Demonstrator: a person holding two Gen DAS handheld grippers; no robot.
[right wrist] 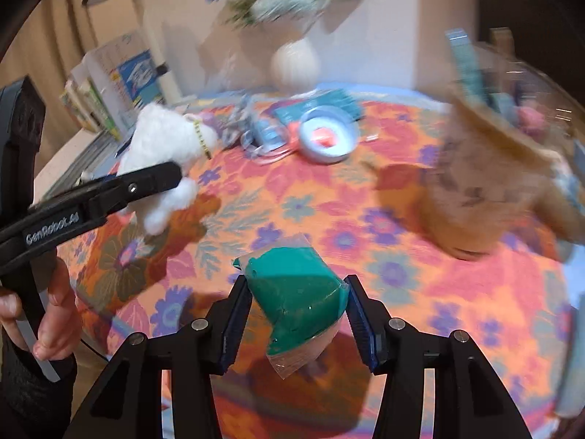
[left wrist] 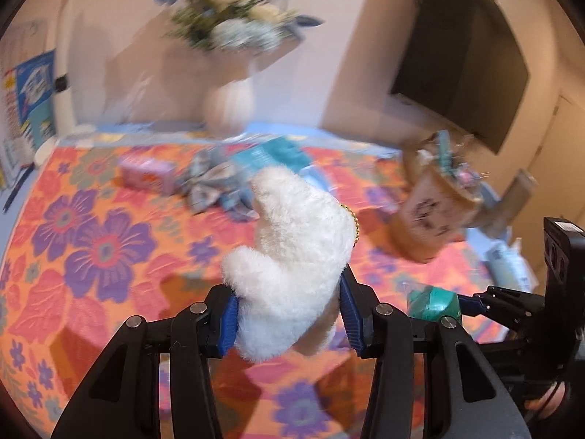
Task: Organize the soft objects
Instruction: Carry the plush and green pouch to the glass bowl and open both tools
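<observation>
My left gripper is shut on a white plush toy with a gold bead chain, held above the flowered tablecloth; it also shows in the right wrist view, at the left. My right gripper is shut on a green soft object wrapped in clear plastic, held above the table; it shows in the left wrist view at the right. A tan fabric basket with several items inside stands at the right, also in the left wrist view.
On the flowered tablecloth lie a pink pack, a grey-blue patterned cloth and a teal packet. A pale blue bowl sits mid-table. A white vase with flowers stands at the back. Books stand at the left edge.
</observation>
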